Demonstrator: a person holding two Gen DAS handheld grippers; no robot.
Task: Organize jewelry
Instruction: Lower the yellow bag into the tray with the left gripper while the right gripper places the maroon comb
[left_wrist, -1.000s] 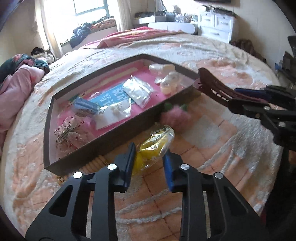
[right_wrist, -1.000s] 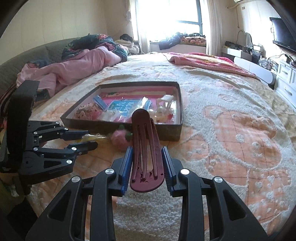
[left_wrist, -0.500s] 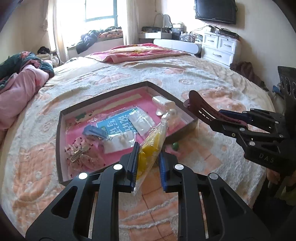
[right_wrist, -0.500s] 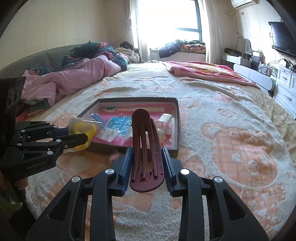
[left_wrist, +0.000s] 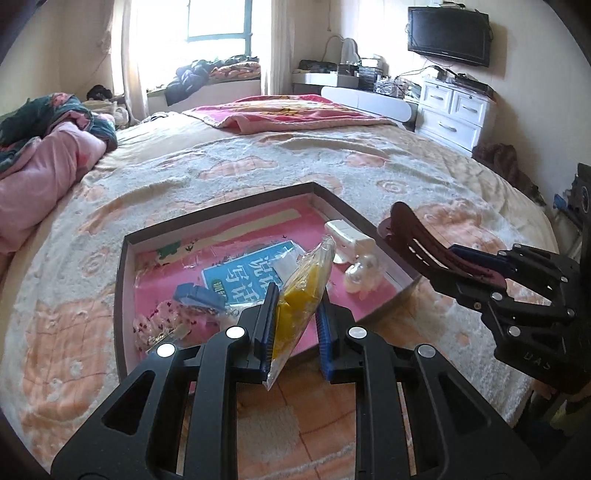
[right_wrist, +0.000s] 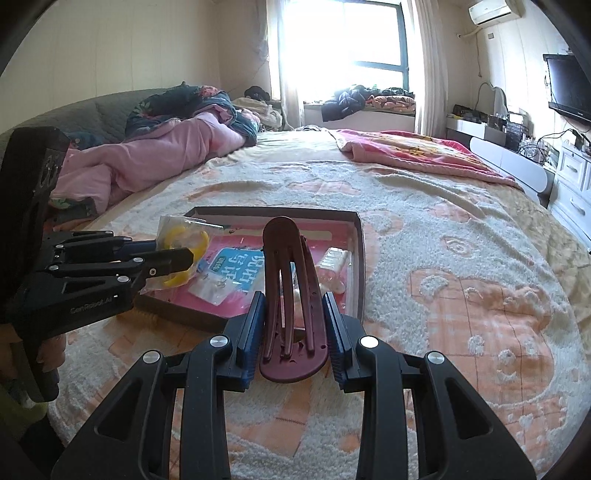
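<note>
Left gripper (left_wrist: 295, 325): fingers clamped on yellow bagged item (left_wrist: 301, 291), frame centre, above box (left_wrist: 122, 266).
Right gripper (right_wrist: 295, 328): fingers clamped on maroon hair clip (right_wrist: 290, 291), lower centre.

I see a wide bed under a cream-and-peach blanket (right_wrist: 443, 258), with a pink quilt (right_wrist: 147, 162) bunched at its far side. Beyond it — a bright window (right_wrist: 343, 37), a wall television (left_wrist: 448, 35) and white drawers (left_wrist: 452, 110).

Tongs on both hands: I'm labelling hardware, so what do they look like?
The left tongs and right tongs match: black skeletal frames with triangular cut-outs, silver round bolts, and blue ribbed pads on the fingers. Pale lettering marks each body's side. No cables or sleeves show.
</note>
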